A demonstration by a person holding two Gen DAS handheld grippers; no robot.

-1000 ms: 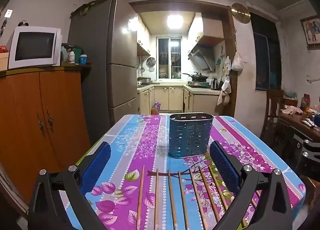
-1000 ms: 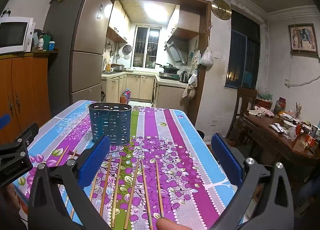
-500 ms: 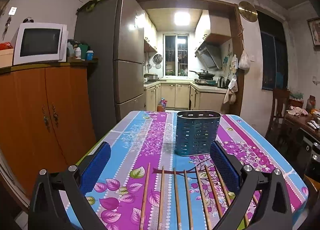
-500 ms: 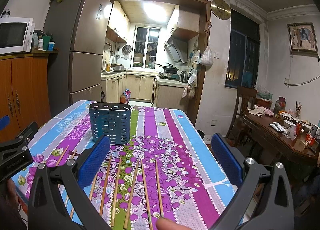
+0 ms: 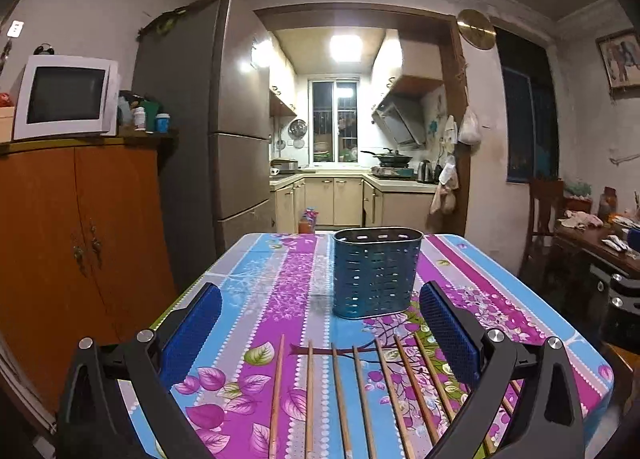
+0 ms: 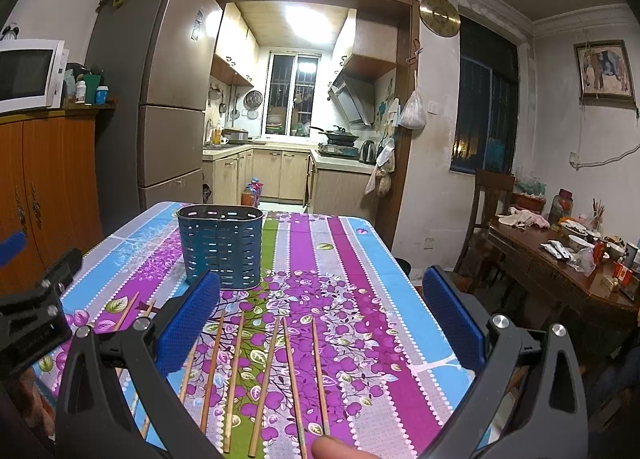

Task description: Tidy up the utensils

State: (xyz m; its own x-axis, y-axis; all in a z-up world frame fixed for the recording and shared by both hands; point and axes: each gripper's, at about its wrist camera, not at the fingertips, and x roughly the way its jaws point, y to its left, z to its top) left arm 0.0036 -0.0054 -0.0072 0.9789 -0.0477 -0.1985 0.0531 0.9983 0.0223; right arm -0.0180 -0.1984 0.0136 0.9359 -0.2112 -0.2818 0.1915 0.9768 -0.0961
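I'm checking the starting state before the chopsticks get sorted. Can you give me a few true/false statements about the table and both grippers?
1. The blue holder stands upright on the table. True.
2. Chopsticks already stand in the holder. False: nothing shows above its rim; the chopsticks lie flat on the tablecloth.
3. The left gripper is open and empty. True.
4. The right gripper is clamped on a chopstick. False: its jaws are wide apart, holding nothing.
5. The chopsticks lie nearer the grippers than the holder. True.

Fridge (image 5: pixel 224 131), microwave (image 5: pixel 66 97), perhaps kettle (image 6: pixel 368 151).
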